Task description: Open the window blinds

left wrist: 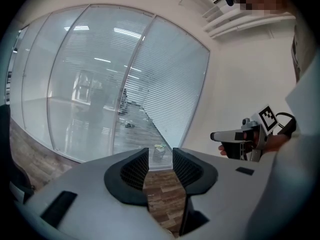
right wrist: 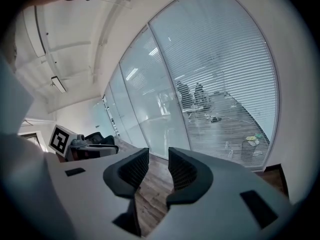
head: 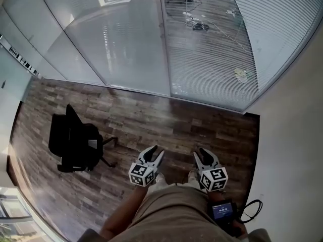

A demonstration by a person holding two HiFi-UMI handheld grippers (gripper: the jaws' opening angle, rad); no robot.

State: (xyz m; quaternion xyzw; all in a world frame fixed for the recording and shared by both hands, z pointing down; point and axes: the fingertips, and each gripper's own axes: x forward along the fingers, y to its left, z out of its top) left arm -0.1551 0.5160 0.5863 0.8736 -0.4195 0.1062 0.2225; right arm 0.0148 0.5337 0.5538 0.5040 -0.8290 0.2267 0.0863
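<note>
White horizontal blinds (head: 212,49) hang lowered over the right-hand glass panel, a few steps across the wood floor. They also show in the left gripper view, blinds (left wrist: 167,84), and in the right gripper view, blinds (right wrist: 225,84). Through the slats a room with scattered things shows dimly. My left gripper (head: 152,155) and right gripper (head: 203,155) are held side by side low in front of my legs, both pointing toward the glass wall. The left gripper (left wrist: 160,156) and right gripper (right wrist: 158,156) each stand open with only floor between the jaws.
A black office chair (head: 75,142) stands on the floor to my left. Plain glass panels (head: 116,39) run left of the blinds. A beige wall (head: 298,135) closes the right side. A small device with a cable (head: 224,210) hangs at my right hip.
</note>
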